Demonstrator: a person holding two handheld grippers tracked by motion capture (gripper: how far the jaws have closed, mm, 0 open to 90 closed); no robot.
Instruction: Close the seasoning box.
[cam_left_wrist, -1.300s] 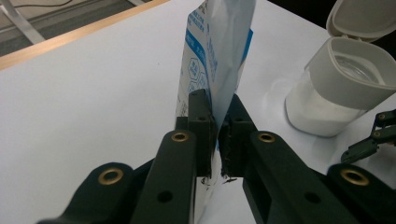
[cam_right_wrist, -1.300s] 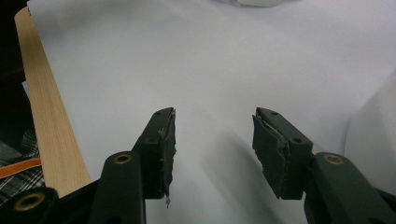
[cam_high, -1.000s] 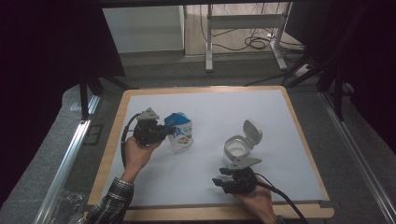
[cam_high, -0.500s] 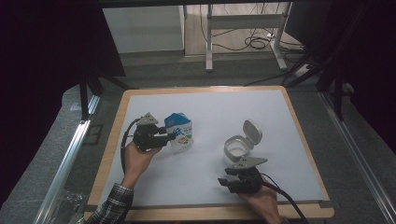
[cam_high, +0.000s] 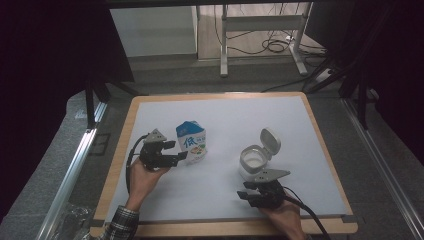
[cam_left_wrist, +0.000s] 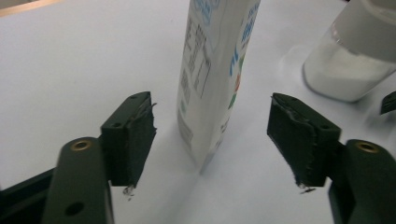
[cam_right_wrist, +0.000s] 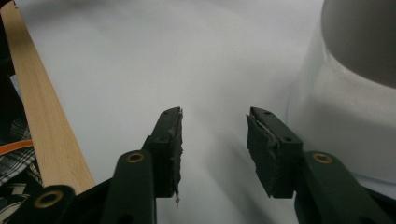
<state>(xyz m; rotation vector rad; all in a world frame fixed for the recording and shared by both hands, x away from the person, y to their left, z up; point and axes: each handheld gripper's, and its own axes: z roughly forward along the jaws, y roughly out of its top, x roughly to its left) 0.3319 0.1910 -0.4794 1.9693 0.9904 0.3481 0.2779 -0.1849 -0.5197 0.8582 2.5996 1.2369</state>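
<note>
A blue and white milk carton (cam_high: 191, 141) stands upright left of the mat's middle. My left gripper (cam_high: 179, 156) is held just to its left, jaws pointing at it. In the left gripper view the carton (cam_left_wrist: 215, 79) rises in line with the gap of the open left gripper (cam_left_wrist: 212, 140), and neither pad touches it. A white jar (cam_high: 251, 160) with its flip lid (cam_high: 270, 140) raised stands right of centre. My right gripper (cam_high: 244, 195) lies low just in front of the jar, open and empty. In the right gripper view the open right gripper (cam_right_wrist: 214, 140) points past the jar (cam_right_wrist: 345, 116) at its right.
A white mat (cam_high: 300, 130) covers a wooden board (cam_high: 120, 145) whose rim shows all round; the wooden edge (cam_right_wrist: 42, 130) runs along the left of the right gripper view. The jar (cam_left_wrist: 350, 60) stands beyond the carton. Metal rails and dark floor flank the board.
My left gripper has dropped slightly toward the near edge beside the carton. The right gripper has shifted a little right and nearer. Carton and jar have not moved.
</note>
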